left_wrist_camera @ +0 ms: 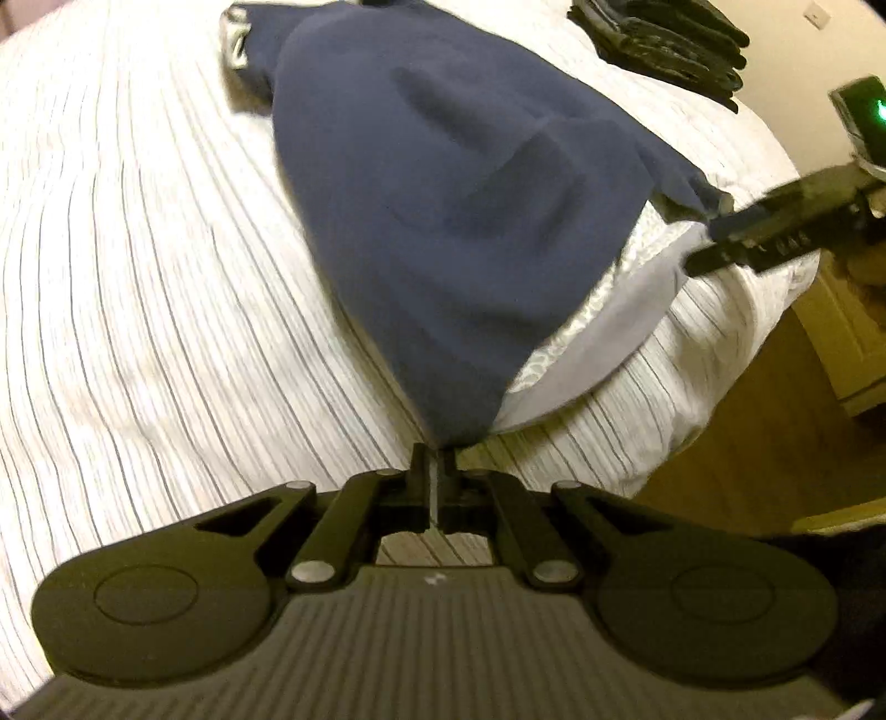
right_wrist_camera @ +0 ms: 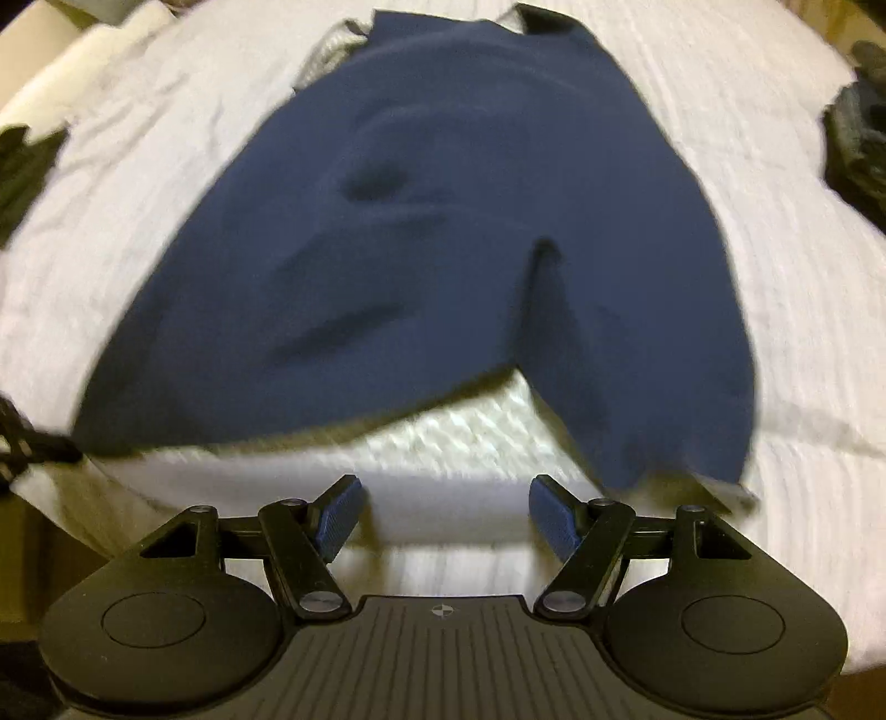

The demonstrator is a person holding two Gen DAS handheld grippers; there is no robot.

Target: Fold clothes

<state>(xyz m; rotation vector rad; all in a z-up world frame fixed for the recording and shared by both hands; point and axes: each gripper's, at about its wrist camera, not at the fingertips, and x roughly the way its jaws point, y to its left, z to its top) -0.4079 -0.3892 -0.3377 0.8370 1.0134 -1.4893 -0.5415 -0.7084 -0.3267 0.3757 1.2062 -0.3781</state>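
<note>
A navy blue garment (left_wrist_camera: 443, 210) with a pale grey patterned lining (left_wrist_camera: 620, 315) lies spread on the striped white bed (left_wrist_camera: 138, 277). My left gripper (left_wrist_camera: 436, 451) is shut on the garment's near corner, holding it just above the bed. My right gripper (right_wrist_camera: 446, 509) is open and empty, its blue pads (right_wrist_camera: 338, 515) just short of the garment's near edge (right_wrist_camera: 443, 232), where the pale lining (right_wrist_camera: 470, 437) shows. The right gripper also shows in the left wrist view (left_wrist_camera: 775, 232) at the garment's right corner.
A stack of dark folded clothes (left_wrist_camera: 675, 39) sits at the bed's far right corner, also in the right wrist view (right_wrist_camera: 858, 144). The bed edge drops to a wooden floor (left_wrist_camera: 764, 421) on the right. A dark item (right_wrist_camera: 22, 171) lies at the left.
</note>
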